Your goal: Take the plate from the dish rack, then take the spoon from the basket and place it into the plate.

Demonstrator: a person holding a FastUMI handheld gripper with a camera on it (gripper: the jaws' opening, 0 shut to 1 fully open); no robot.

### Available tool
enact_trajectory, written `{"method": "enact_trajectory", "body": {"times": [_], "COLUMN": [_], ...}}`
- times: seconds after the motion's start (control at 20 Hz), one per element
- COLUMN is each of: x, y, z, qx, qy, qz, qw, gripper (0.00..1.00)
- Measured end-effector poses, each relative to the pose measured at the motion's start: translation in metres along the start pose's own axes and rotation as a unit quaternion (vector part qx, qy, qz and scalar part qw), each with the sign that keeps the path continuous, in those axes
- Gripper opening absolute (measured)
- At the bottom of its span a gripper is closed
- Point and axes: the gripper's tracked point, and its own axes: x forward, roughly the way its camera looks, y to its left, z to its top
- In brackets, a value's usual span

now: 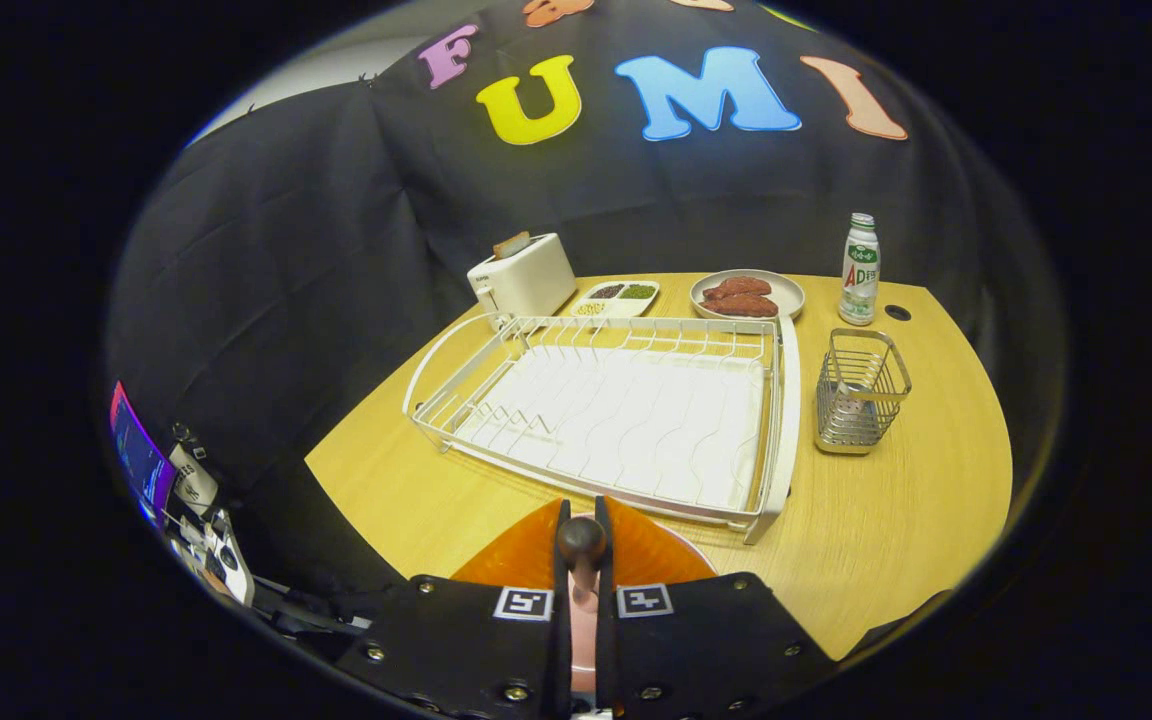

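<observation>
the jaws of the gripper stand narrow, with both fingers pressed on the spoon, whose dark rounded end sticks up between the fingertips while a pale pinkish length of it runs down the slot between them. directly under the fingers lies the orange plate, flat on the surface at its near edge, just in front of the dish rack. the rack itself holds no dishes now; its white tray and wire frame sit in the middle of the surface. the wire basket stands beside the rack's right side, and i see no spoon standing up in it.

judged from this, the plate step is done and the spoon has been taken from the basket; the step in hand is the last 1, setting the spoon into the plate. the spoon already hangs over the plate, so the next move calls for a short descent until the spoon's lower end meets the plate, then easing the fingers apart so it lies within the rim and does not slide off toward the near edge of the surface. how close the spoon's lower end is to the plate cannot be told, since the fingers hide it.

along the far edge stand a white toaster, a divided tray of small foods, a grey dish of reddish food and a bottle near the far right corner, all well apart from the work.
</observation>
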Motion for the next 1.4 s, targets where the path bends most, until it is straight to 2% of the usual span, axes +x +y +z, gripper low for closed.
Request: {"method": "enact_trajectory", "body": {"times": [0.5, 0.65, 1.4], "x": [-0.006, -0.011, -0.045], "y": [0.006, 0.006, -0.023], "z": [-0.011, -0.004, 0.039], "qx": [-0.026, -0.014, 0.033], "qy": [-0.014, -0.023, -0.075], "qz": [0.007, 0.011, -0.006], "qw": [1.0, 1.0, 0.997], "gripper": [0.11, 0.19, 0.19]}}
